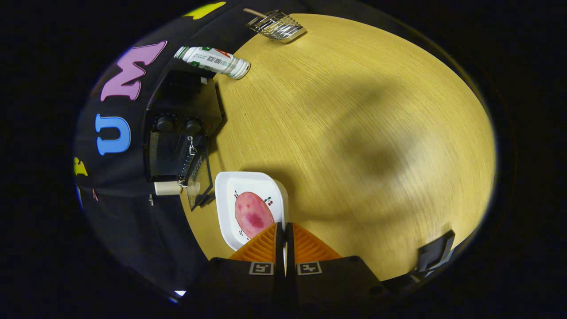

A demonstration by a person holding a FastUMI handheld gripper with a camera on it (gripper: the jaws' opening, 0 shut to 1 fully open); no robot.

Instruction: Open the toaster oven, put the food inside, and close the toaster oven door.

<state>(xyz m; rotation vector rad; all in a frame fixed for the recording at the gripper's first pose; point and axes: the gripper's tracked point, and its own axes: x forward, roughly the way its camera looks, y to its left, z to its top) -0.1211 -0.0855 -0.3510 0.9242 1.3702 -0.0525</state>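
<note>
A white square plate [226,195] lies on the wooden table [354,133] and carries a pink, oval piece of food [252,215] with darker red spots. My gripper [284,232] has its fingers drawn together on the plate's near rim, and a thin white strip of that rim shows between them. Just beyond the plate stands the black toaster oven [184,99] with two knobs. Its glass door [199,179] is swung open toward the plate, and a pale handle [168,188] sits at the door's end. The oven's dark inside [164,155] is in sight.
A white bottle [212,60] with a green and red label lies on its side beyond the oven. A wire rack [277,25] with a wooden handle sits at the table's far edge. A black object [436,253] rests near the table's edge beside my fingers.
</note>
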